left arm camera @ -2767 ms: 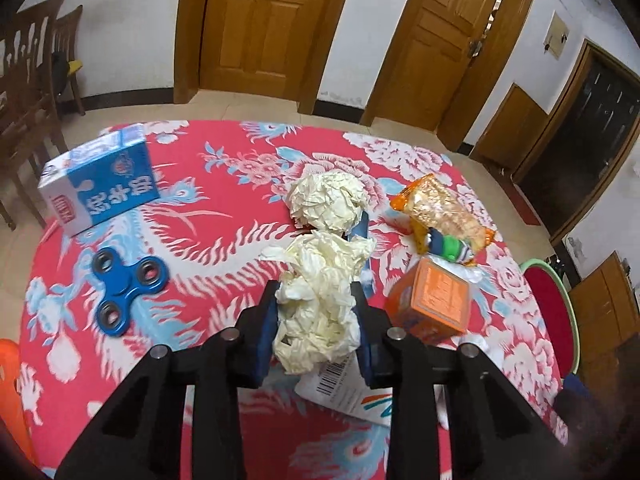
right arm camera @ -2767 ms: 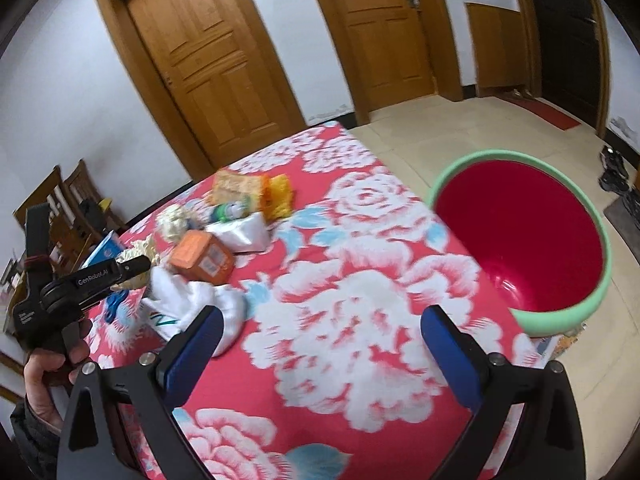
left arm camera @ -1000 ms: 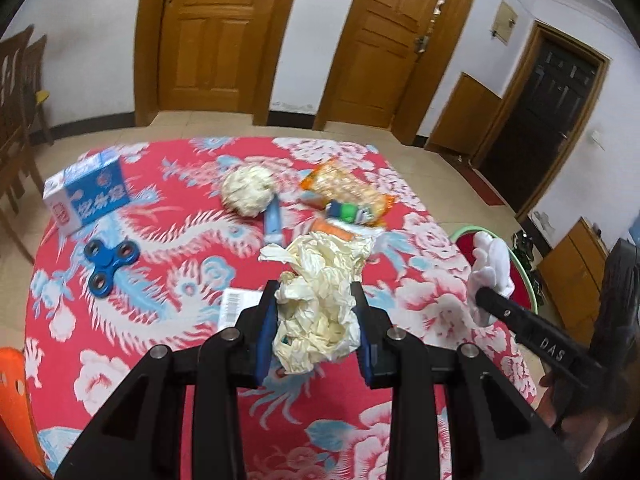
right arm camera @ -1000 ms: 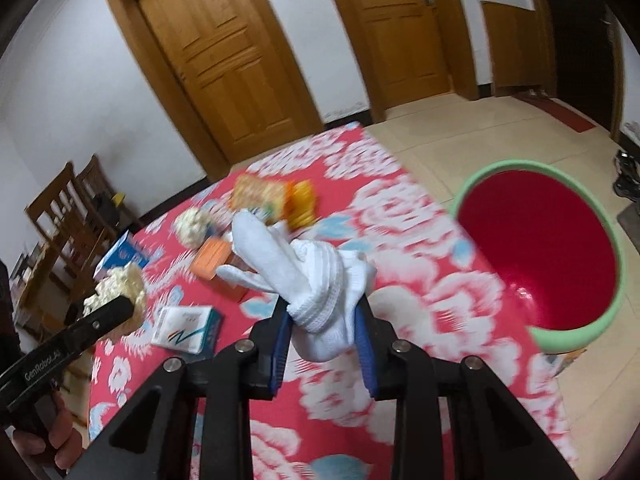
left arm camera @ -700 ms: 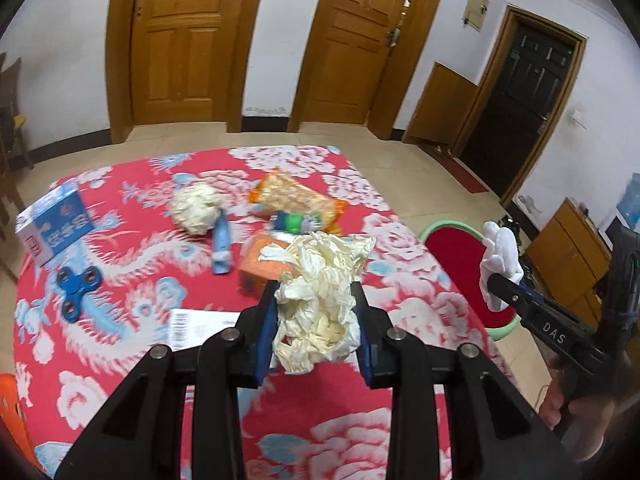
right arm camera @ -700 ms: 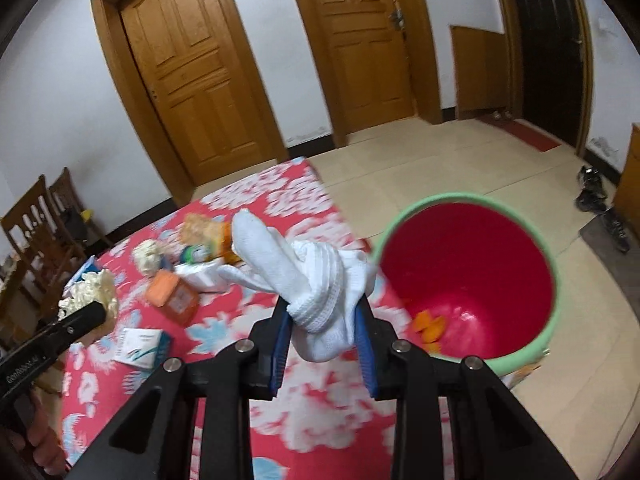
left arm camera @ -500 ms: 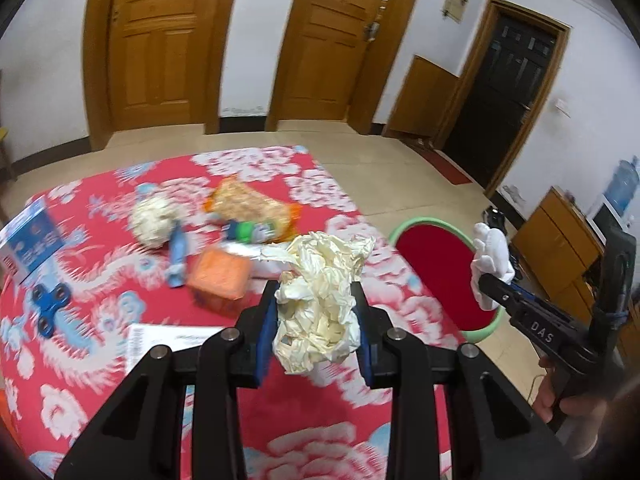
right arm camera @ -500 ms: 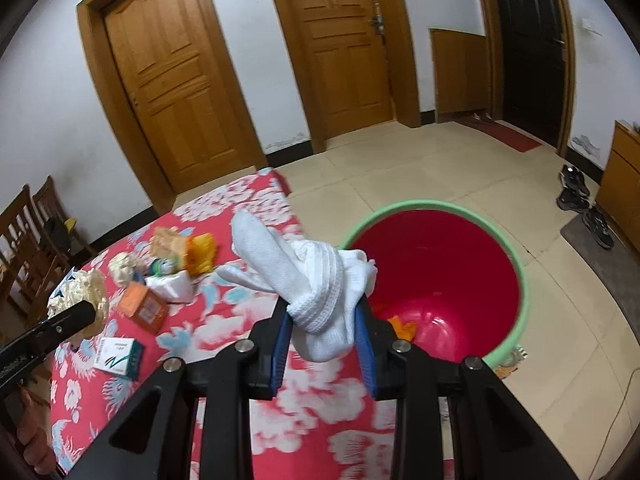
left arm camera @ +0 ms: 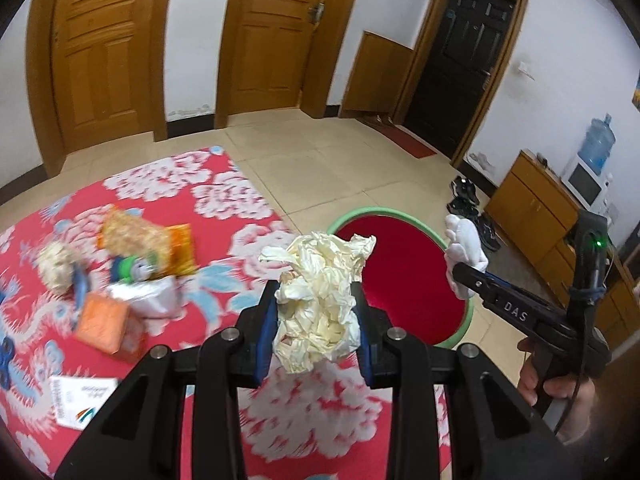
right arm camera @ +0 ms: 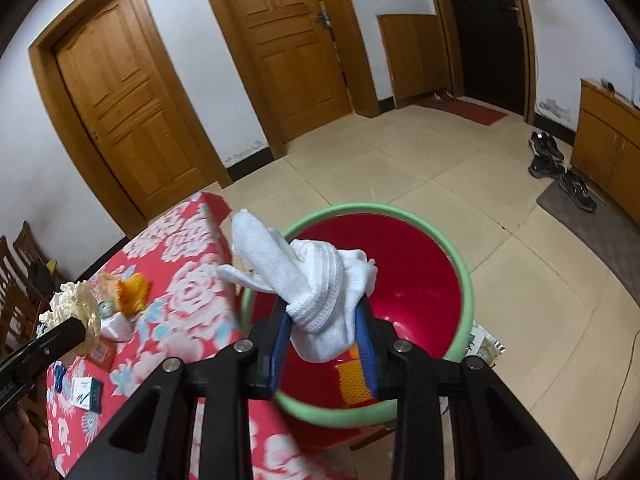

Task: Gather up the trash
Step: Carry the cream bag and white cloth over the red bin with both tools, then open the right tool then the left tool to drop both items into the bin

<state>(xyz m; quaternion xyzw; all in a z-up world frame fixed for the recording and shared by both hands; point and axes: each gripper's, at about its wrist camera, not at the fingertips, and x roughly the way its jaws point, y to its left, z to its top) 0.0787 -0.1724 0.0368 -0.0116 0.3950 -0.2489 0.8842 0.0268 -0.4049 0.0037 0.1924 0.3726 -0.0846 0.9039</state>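
A crumpled wad of cream paper [left arm camera: 320, 304] is pinched between the blue pads of the left claw [left arm camera: 318, 320], held in the air over the desk's edge near the bin. A knotted white knitted cloth [right arm camera: 316, 284] sits between the pads of the right claw [right arm camera: 322, 340], hanging over the mouth of the red bin with a green rim [right arm camera: 464, 272], which stands on the floor beside the desk and has an orange scrap [right arm camera: 354, 382] at its bottom.

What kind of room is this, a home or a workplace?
Most likely a home: panelled wooden doors, shoes left on the tiled floor, and a table under a red floral cloth beside a red bin.
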